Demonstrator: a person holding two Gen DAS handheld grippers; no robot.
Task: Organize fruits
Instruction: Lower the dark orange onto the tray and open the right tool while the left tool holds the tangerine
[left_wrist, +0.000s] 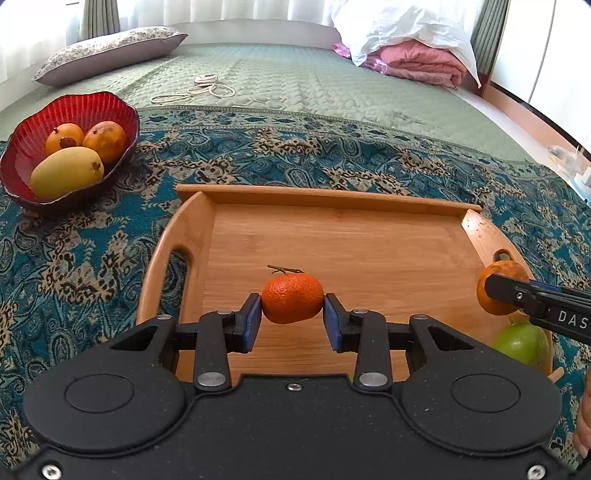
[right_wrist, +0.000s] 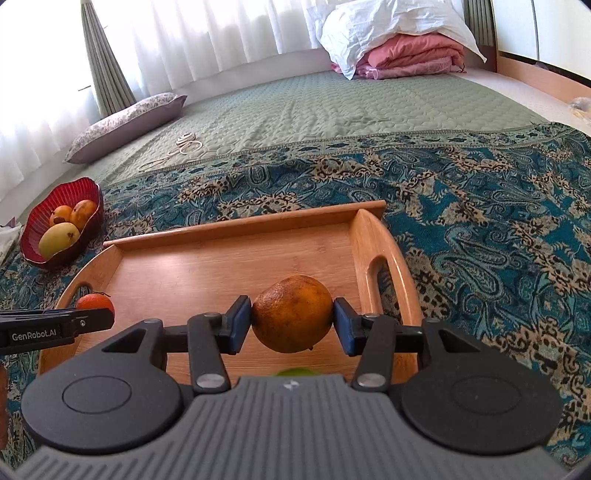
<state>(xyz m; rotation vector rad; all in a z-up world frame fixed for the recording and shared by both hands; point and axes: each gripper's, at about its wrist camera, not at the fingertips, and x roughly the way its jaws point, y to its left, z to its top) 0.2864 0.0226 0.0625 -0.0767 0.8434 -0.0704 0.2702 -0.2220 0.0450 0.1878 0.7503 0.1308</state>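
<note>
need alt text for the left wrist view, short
The left gripper pinches a small orange tangerine with a stem above a wooden tray lying on a patterned teal bedspread. At right, the right gripper holds a larger orange above a green fruit; a red bowl of mangoes sits far left.

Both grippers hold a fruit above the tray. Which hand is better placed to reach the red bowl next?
Left. The left gripper, shut on the tangerine, is on the tray's bowl side. The bowl lies left of the tray; the right gripper holds its orange farther away.
</note>
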